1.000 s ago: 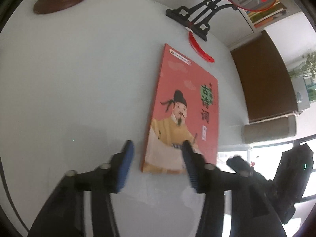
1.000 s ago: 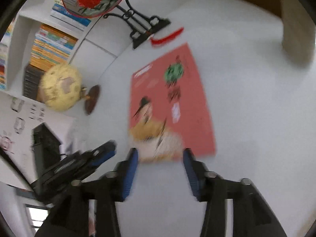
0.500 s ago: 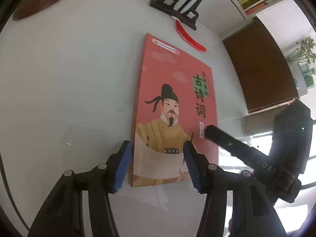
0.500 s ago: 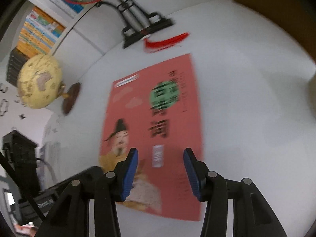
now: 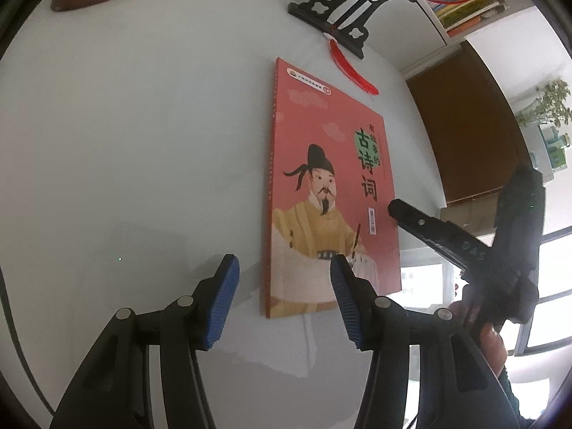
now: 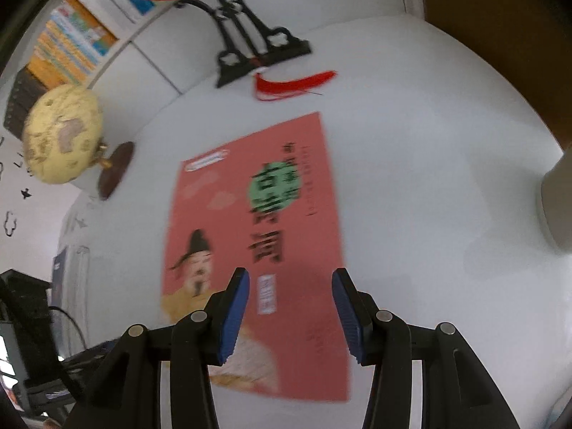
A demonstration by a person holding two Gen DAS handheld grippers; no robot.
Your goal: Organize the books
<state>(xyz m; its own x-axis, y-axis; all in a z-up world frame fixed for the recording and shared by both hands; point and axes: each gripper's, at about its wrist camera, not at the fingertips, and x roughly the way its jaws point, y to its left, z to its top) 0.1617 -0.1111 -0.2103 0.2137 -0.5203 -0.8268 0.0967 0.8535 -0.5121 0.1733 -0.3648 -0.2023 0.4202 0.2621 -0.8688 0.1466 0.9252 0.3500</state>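
Red book (image 5: 329, 193) lies flat, cover up, on the white table (image 5: 143, 125); centre-right of the left wrist view, centre of the right wrist view (image 6: 257, 250). Cover shows a robed figure in a black hat and a vertical title with a green patch.

Left gripper (image 5: 282, 293): jaws apart, nothing between the blue pads. It hangs over the book's near-left corner; the left pad is over bare table, the right pad over the book's lower edge. I see no contact with the cover.

Right gripper (image 6: 289, 307): jaws apart, nothing clamped. Both pads sit above the lower right part of the cover, the right one about at the book's right edge. Its shadow falls on the cover between the pads. That view is motion-blurred, so I can't tell whether the tips touch. In the left wrist view the right gripper (image 5: 400, 211) comes in from the right as a black finger, tip over the book's right edge, with part of the person's hand (image 5: 489, 339) behind it at lower right.

Behind the book, upper frame: black ornate stand (image 5: 343, 21) with a red tassel (image 5: 352, 71) lying on the table just past the book's far corner, not touching it. Globe (image 6: 60, 132) on a brown base at left in the right wrist view, well apart from the book. Bookshelf (image 6: 68, 46) with colourful spines beyond the table, upper left.
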